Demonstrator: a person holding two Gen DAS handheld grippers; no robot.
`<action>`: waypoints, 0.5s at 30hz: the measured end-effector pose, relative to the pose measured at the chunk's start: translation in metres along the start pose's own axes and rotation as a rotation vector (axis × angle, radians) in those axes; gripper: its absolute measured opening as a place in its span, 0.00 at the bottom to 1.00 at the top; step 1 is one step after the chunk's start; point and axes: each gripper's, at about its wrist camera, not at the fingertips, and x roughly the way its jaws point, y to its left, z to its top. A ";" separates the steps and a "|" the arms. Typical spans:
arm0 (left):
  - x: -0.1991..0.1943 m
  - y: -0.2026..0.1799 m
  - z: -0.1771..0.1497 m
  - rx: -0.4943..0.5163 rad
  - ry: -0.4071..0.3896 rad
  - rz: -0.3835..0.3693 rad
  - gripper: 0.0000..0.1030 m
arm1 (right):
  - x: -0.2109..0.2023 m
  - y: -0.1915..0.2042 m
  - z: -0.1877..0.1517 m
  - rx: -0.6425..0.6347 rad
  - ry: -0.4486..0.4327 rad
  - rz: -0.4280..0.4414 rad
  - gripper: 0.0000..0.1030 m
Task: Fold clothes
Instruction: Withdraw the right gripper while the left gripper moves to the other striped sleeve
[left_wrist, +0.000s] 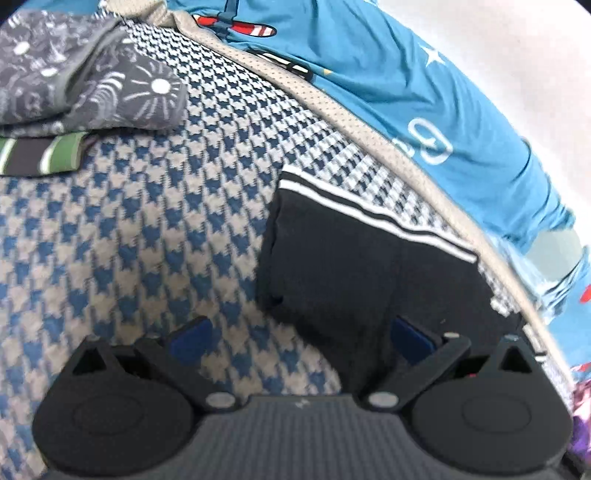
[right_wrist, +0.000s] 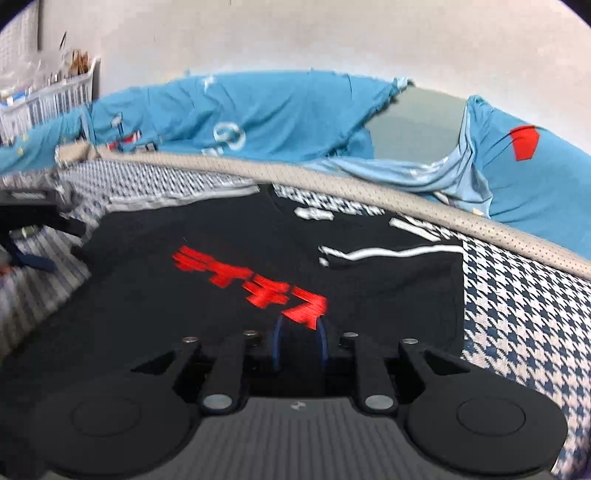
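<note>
A black shirt (right_wrist: 207, 295) with red lettering and white stripes lies spread on the houndstooth cover (right_wrist: 524, 317). My right gripper (right_wrist: 300, 341) sits low on its near part, the blue pads (right_wrist: 277, 343) drawn close with black cloth between them. In the left wrist view the shirt's striped edge (left_wrist: 351, 258) lies at the right. My left gripper (left_wrist: 301, 338) is open above that edge, one pad (left_wrist: 410, 336) over the black cloth and the other over the cover (left_wrist: 129, 240). The left gripper (right_wrist: 33, 254) also shows at the shirt's left side.
Folded grey patterned clothes (left_wrist: 92, 74) rest on a green striped garment (left_wrist: 44, 155) at the far left. A beige piped border (left_wrist: 332, 110) runs along the cover's far edge, with a rumpled blue sheet (right_wrist: 277, 118) behind. A white basket (right_wrist: 48, 99) stands by the wall.
</note>
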 end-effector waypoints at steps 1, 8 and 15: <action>0.003 0.001 0.002 -0.012 0.007 -0.012 1.00 | -0.006 0.006 0.000 0.012 -0.011 0.007 0.25; 0.018 0.008 0.019 -0.049 0.005 -0.082 1.00 | -0.020 0.030 0.000 -0.019 -0.053 0.046 0.32; 0.033 0.007 0.034 -0.023 0.007 -0.150 0.98 | -0.009 0.015 0.000 0.058 -0.028 0.031 0.32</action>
